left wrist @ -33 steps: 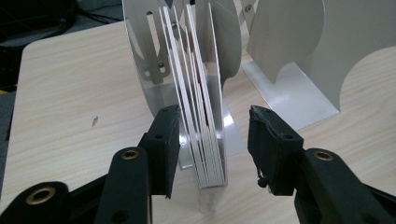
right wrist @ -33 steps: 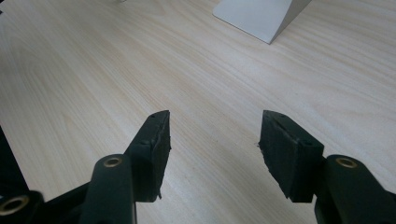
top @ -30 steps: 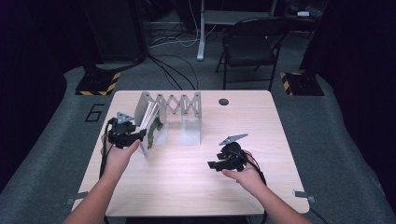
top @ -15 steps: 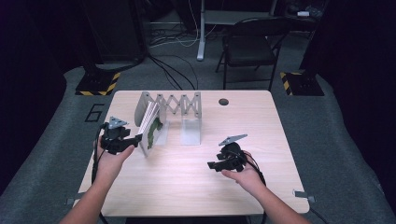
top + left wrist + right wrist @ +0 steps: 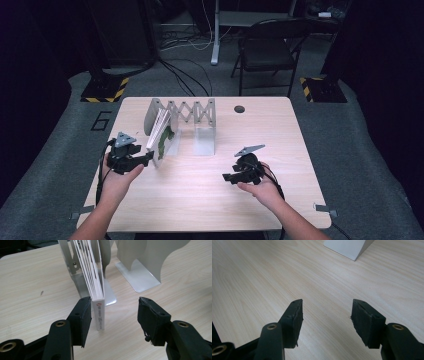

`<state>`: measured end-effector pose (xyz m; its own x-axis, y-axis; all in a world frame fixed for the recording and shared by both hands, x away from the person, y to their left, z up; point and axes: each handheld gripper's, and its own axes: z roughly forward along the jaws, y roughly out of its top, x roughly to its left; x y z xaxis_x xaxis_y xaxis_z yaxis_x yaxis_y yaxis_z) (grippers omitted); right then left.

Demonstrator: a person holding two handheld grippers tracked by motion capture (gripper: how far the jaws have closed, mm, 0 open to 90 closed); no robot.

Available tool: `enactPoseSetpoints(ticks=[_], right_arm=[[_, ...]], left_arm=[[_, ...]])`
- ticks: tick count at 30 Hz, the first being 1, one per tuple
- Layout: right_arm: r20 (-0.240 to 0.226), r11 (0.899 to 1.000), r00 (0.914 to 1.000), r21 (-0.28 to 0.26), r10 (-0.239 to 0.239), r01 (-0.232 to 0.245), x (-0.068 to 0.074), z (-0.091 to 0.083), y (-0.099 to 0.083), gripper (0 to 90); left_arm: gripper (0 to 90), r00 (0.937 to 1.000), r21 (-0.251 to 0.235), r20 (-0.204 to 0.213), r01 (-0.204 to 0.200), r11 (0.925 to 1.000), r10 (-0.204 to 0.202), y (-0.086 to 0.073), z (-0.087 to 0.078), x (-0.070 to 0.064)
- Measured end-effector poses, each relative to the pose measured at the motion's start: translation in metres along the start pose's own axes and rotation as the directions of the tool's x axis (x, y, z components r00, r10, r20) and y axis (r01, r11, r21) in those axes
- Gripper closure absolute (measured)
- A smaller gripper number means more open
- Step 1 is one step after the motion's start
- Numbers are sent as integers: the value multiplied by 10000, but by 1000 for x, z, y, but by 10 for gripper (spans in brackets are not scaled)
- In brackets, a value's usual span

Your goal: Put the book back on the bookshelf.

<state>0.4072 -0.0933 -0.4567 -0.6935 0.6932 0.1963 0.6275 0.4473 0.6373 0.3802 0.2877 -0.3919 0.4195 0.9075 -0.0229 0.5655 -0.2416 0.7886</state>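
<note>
A thin white book [image 5: 162,136] [image 5: 97,302] stands on its lower edge in the left bay of a metal expanding book rack [image 5: 187,111], leaning against the rack's left plate [image 5: 65,252]. My left gripper [image 5: 146,159] [image 5: 113,315] is open just in front of the book. The spine's lower end sits between the jaws, close to the left one, apart from the right one. My right gripper [image 5: 227,177] [image 5: 326,315] is open low over bare table at the front right, with nothing between its jaws.
The rack's right plate [image 5: 205,141] [image 5: 147,262] [image 5: 347,246] stands free on its flat foot. A round cable hole [image 5: 239,108] lies near the table's far edge. A folding chair [image 5: 267,47] and cables lie on the floor beyond.
My left gripper has drawn back toward the person and a little left, away from the book. The right gripper has stayed put.
</note>
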Motion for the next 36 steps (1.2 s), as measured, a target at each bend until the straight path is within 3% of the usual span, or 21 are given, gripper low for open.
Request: enactPoseSetpoints(ticks=[11, 14, 18, 21, 24, 29, 36], right_arm=[[119, 9995, 9994, -46, 314, -313, -1, -3, -4, 427], [154, 9998, 9997, -104, 175, -173, -3, -2, -6, 427], [259, 9997, 9996, -223, -91, 97, -4, -1, -8, 427], [261, 9995, 9992, -93, 302, -300, -2, -2, -9, 427], [335, 9995, 9994, -324, 57, -46, -5, -1, -10, 427], [395, 9995, 9992, -317, 76, -63, -4, 1, -12, 426], [457, 9994, 9990, -331, -18, 33, -4, 4, -15, 424]], left_arm=[[437, 9992, 6, 370, -155, 9999, 154, -23, -2, -12], [437, 9991, 114, 424, -80, 9999, 75, -33, 2, -14], [437, 9965, 138, 824, -125, 9998, 113, -44, 7, -15], [437, 9957, 37, 895, -225, 9997, 221, -50, 9, -17], [437, 9949, -32, 971, -279, 9996, 280, -56, 11, -18], [434, 9940, 6, 1068, -238, 9997, 236, -67, 19, -21], [431, 9912, 140, 1210, -562, 9983, 541, -75, 27, -24]])
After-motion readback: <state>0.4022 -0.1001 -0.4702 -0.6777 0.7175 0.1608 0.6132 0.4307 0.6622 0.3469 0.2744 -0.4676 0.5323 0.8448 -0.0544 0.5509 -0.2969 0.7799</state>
